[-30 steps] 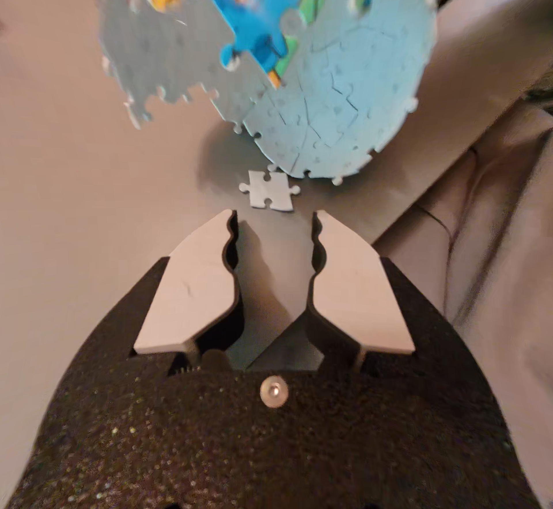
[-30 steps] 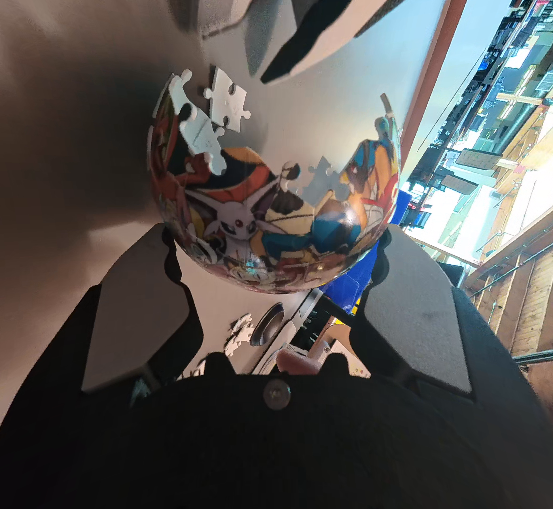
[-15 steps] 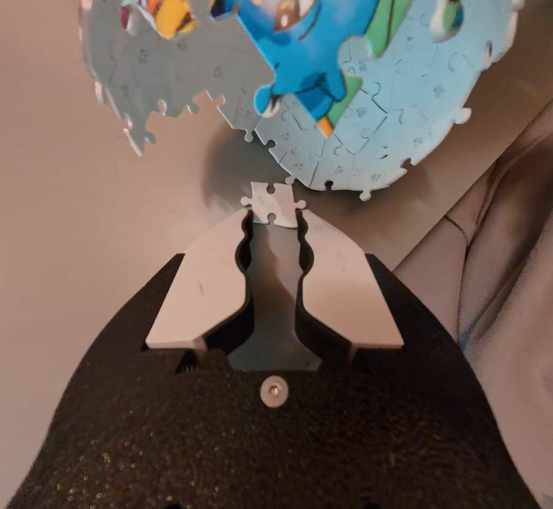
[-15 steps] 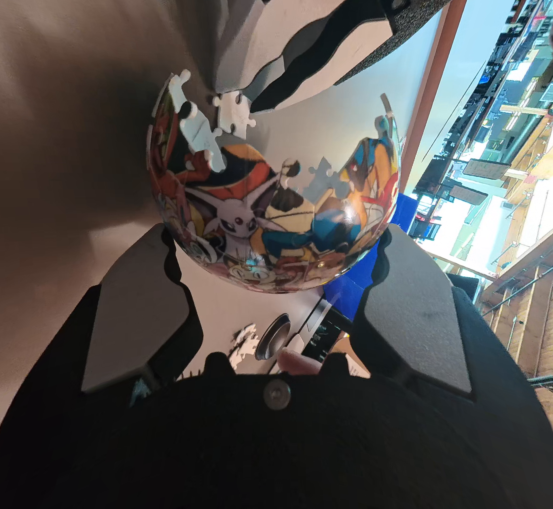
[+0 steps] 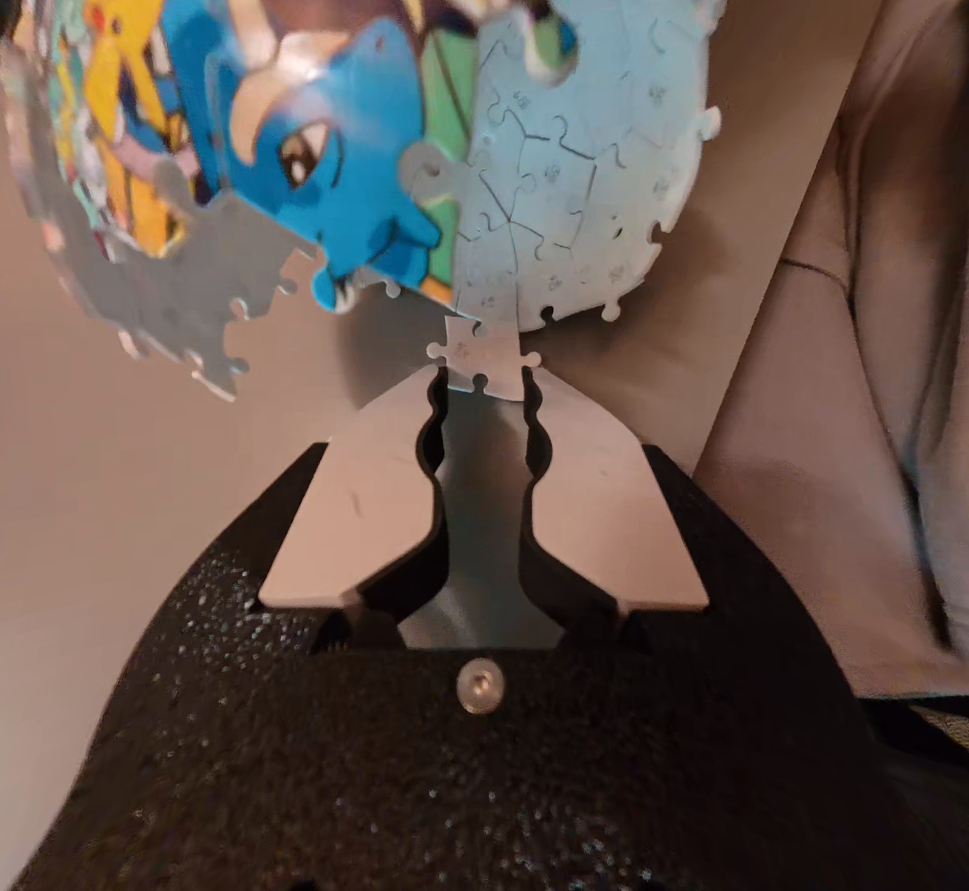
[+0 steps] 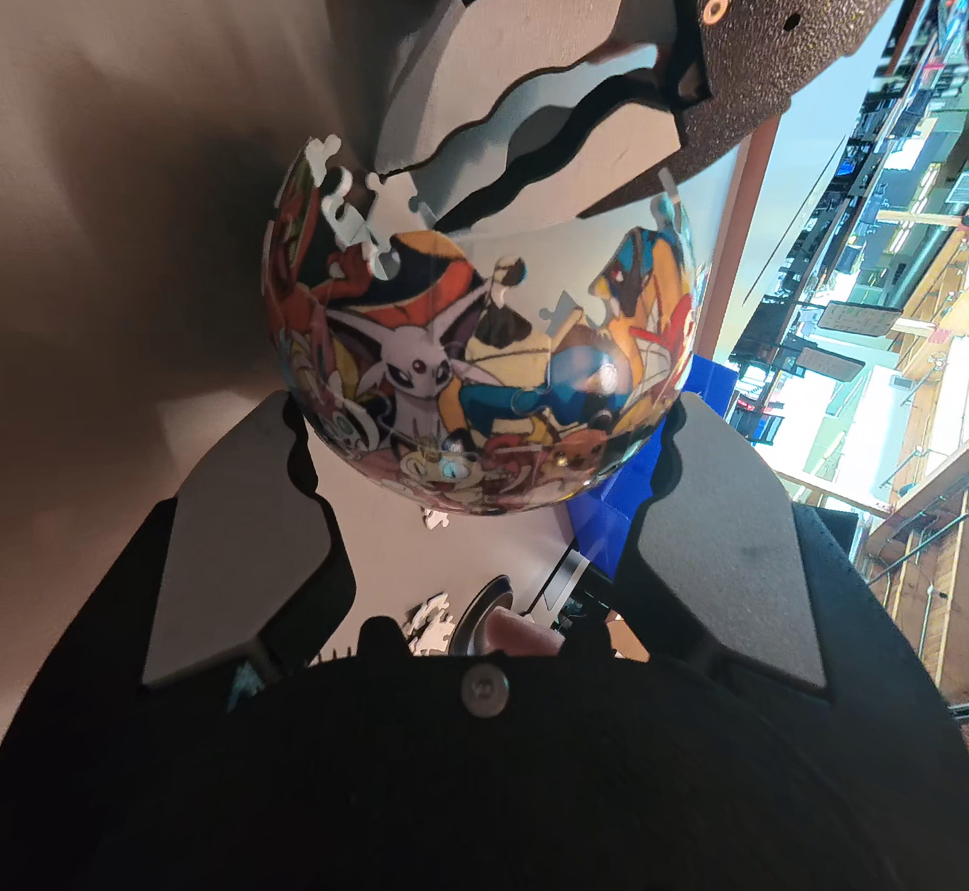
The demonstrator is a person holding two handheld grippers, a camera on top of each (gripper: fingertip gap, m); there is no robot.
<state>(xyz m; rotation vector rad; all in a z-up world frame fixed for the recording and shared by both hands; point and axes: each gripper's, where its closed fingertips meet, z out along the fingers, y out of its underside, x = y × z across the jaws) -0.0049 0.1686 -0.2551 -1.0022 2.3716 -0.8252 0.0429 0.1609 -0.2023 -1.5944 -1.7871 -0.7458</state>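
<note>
- Left tool [image 5: 482, 373] narrowed on a loose grey puzzle piece [image 5: 485, 360], pinched at its two sides between the fingertips, blank side toward the camera.
- Piece pressed up against the near lower rim of the puzzle globe [image 5: 367, 132], touching the pale blue-grey inner face of the shell just right of a blue cartoon figure.
- Globe incomplete: jagged tabbed edges, printed pictures showing through the gaps, a grey flap of joined pieces hanging at the left.
- Right tool [image 6: 482, 425] spread wide around the globe [image 6: 472, 368], a finger against each side, gripping the rounded printed half.
- Left tool [image 6: 414, 195] seen far above the globe in the right wrist view, its tips at the open rim with the piece [image 6: 398, 195].
- Pale surface [image 6: 131, 132] behind; loose puzzle pieces [image 6: 432, 619] and a round metal object [image 6: 482, 614] near the right tool's base.
- Beige cloth [image 5: 865, 341] at the right in the left wrist view.
</note>
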